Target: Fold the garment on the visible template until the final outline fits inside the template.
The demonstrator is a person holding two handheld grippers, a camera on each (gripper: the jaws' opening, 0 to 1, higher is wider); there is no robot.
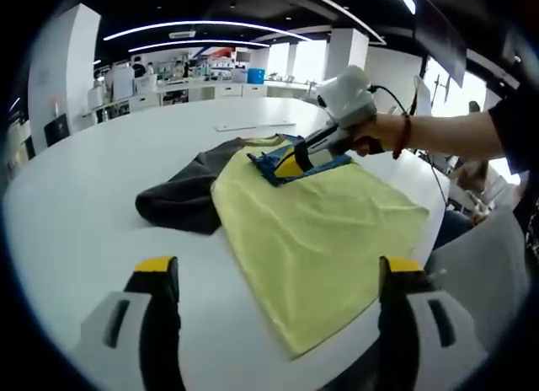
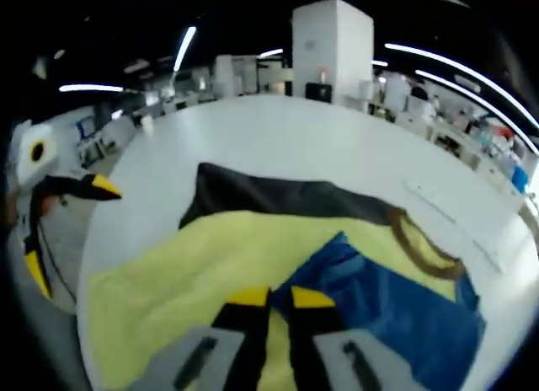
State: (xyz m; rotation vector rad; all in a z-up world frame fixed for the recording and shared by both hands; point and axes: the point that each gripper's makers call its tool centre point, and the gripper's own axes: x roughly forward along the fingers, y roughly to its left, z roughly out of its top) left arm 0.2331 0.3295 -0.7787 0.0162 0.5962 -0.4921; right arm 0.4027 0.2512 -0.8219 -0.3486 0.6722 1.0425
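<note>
White tabletop [image 1: 76, 214] carries the yellow garment [image 1: 312, 231], limp, light cloth best pinched at an edge, its long axis running from the brown collar [image 2: 421, 239] toward the spread left gripper [image 1: 278, 281]; the right gripper [image 2: 280, 298] pinches its blue panel [image 2: 396, 307] beside that collar.

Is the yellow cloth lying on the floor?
No, the yellow cloth lies spread on the white table, partly over a dark cloth.
</note>
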